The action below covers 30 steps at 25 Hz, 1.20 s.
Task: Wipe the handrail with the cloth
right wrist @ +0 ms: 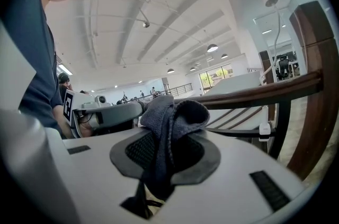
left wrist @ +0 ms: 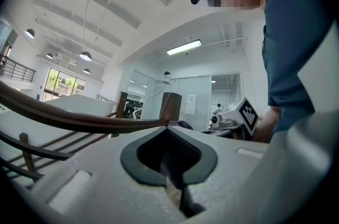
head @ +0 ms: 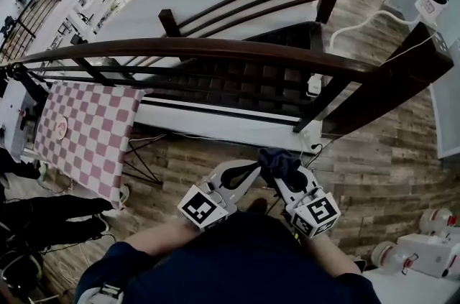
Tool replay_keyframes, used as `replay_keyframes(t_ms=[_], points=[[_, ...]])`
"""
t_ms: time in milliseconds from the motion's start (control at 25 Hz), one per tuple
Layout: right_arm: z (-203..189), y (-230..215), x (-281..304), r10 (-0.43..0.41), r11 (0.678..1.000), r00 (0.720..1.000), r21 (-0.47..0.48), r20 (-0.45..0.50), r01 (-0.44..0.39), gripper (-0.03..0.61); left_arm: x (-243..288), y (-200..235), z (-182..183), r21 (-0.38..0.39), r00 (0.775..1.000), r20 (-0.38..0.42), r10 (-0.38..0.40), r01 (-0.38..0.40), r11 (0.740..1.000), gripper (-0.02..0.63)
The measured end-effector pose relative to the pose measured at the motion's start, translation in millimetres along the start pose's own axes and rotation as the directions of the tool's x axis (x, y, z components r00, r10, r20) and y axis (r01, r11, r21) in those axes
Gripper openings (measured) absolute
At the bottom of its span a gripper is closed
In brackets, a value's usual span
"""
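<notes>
A dark brown wooden handrail (head: 215,47) curves across the head view above the stairwell, ahead of both grippers. It also shows as a brown bar in the left gripper view (left wrist: 79,119) and the right gripper view (right wrist: 254,96). My right gripper (head: 279,172) is shut on a dark blue-grey cloth (head: 279,160), which bunches up over its jaws (right wrist: 169,117). My left gripper (head: 253,169) sits just to its left, jaws shut (left wrist: 168,126), with the tips against the cloth's edge. Whether it pinches the cloth is hidden. Both grippers are below the rail, apart from it.
A thick dark post (head: 402,80) ends the rail at the right, with a white camera (head: 431,2) above it. Stairs (head: 237,80) drop behind the rail. A pink checked table (head: 86,130) stands at the left, and white equipment (head: 424,252) sits at the bottom right.
</notes>
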State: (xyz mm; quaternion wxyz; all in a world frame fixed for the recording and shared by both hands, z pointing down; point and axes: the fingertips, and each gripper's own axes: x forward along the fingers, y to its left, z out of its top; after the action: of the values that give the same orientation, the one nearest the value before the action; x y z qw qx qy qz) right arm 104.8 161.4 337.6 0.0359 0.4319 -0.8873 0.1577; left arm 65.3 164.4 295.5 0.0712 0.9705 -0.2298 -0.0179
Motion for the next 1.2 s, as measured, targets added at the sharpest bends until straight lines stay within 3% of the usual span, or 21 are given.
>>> replay_keyframes(t_ms=[520,800,1200], points=[[20.1,-27.6,82.5,-0.197,0.98,0.98,0.002,-0.003,0.197,0.091,3.2,89.9,6.3,-0.015,0.988,-0.003,-0.152,0.152,0.988,-0.005],[12.8,-48.2,112.1,-0.267,0.964,0.964,0.023,0.019,0.266,0.091,13.8,121.4,-13.4,-0.038,0.977,-0.028,-0.209,0.208,0.977,-0.005],[-44.7,-162.4,107.1,-0.288,0.956,0.956,0.042,-0.048,0.29,0.091,95.2,127.8,-75.5,-0.039,0.986,-0.041,-0.164,0.162,0.986,-0.003]])
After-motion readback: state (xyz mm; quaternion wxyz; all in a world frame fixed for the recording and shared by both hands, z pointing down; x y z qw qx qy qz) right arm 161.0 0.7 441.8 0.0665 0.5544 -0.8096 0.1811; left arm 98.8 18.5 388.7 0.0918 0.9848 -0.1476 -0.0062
